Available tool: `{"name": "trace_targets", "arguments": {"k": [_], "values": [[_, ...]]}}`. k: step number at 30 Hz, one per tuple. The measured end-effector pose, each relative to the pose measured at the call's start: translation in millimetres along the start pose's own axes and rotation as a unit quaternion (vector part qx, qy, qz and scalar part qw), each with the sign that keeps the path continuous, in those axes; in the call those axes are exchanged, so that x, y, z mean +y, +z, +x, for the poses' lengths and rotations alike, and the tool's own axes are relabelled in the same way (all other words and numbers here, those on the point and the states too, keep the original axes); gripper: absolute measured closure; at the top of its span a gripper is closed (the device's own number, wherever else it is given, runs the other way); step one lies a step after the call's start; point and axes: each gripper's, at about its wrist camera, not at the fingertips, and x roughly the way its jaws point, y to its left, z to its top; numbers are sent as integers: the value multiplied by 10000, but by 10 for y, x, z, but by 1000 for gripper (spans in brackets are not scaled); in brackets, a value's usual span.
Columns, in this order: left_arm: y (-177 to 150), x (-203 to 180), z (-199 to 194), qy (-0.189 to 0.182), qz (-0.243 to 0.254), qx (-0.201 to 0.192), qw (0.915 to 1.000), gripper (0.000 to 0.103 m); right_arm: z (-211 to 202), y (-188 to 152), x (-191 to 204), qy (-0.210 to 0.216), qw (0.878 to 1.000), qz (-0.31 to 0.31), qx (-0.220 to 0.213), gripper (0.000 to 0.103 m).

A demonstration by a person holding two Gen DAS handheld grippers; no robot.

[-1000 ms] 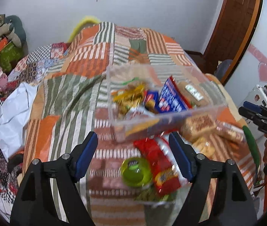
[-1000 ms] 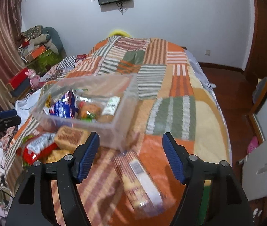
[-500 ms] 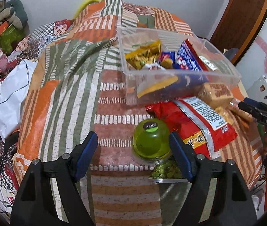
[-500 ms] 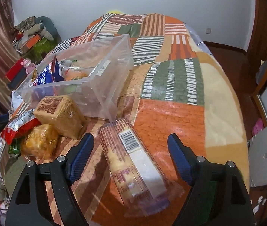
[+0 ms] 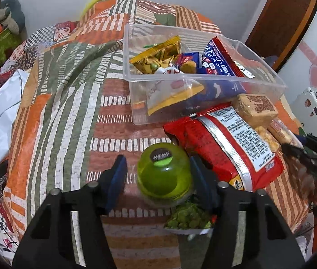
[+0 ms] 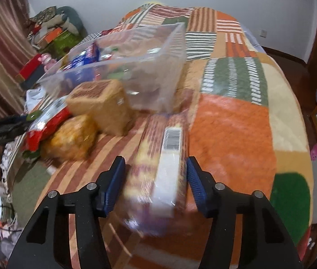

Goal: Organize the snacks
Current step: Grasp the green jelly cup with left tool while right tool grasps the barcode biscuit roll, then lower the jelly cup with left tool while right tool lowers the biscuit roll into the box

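A jelly cup (image 5: 164,174) sat between the left claw's (image 5: 158,179) fingers, a snack bag (image 5: 228,148) to its right, the bin (image 5: 136,103) beyond. A cracker sleeve (image 6: 160,170) lay between the right claw's (image 6: 156,179) fingers, the wrapped block (image 6: 101,105) ahead-left.

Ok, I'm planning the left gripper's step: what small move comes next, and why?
Probably close the left gripper on the green cup: its open fingers already flank the cup, which lies on the quilt outside the clear bin.

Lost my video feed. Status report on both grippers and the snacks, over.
Left gripper open, jaws straddling green jelly cup. Right gripper open around cracker sleeve. Red bag crowds the cup. Clear bin part filled.
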Motion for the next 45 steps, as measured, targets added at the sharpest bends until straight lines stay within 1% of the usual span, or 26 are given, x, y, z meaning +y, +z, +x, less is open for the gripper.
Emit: {"name": "trace_targets", "arguments": {"k": [1, 6, 9, 13, 17, 19, 22, 25, 30, 33, 38, 45], "values": [[5, -1, 18, 6, -6, 20, 10000, 57, 1, 3, 21, -15, 10000, -18, 2, 48], [-12, -12, 30, 87, 29, -99, 9999, 57, 54, 90, -84, 101, 9997, 208, -23, 48], [-28, -15, 3, 100, 44, -128, 9999, 57, 102, 148, -78, 31, 9998, 207, -22, 48], [-55, 3, -62, 87, -13, -181, 9998, 57, 196, 208, -53, -175, 9997, 165, 24, 48], [-73, 31, -117, 153, -57, -227, 9996, 57, 235, 222, -31, -330, 9993, 166, -4, 48], [-78, 44, -138, 185, -72, -243, 9995, 57, 208, 202, -14, -430, 9990, 109, 12, 56], [-79, 59, -201, 174, -78, -313, 9993, 57, 138, 161, -37, -530, 9986, 53, -27, 60], [-78, 52, -278, 191, -88, -421, 9989, 57, 43, 102, -107, -398, 9991, 137, -86, 60], [-46, 36, -426, 214, -92, -604, 9979, 57, -172, 45, -104, -460, 9983, 167, -317, 60], [-8, 14, -520, 223, -79, -726, 9971, 57, -316, 79, -73, -471, 9974, 158, -521, 60], [83, -27, -693, 215, -42, -975, 9950, 57, -507, 218, -10, -427, 9950, 111, -892, 60], [283, -77, -886, 196, 19, -1310, 9912, 57, -623, 449, 103, -345, 9906, 39, -1326, 60]]}}
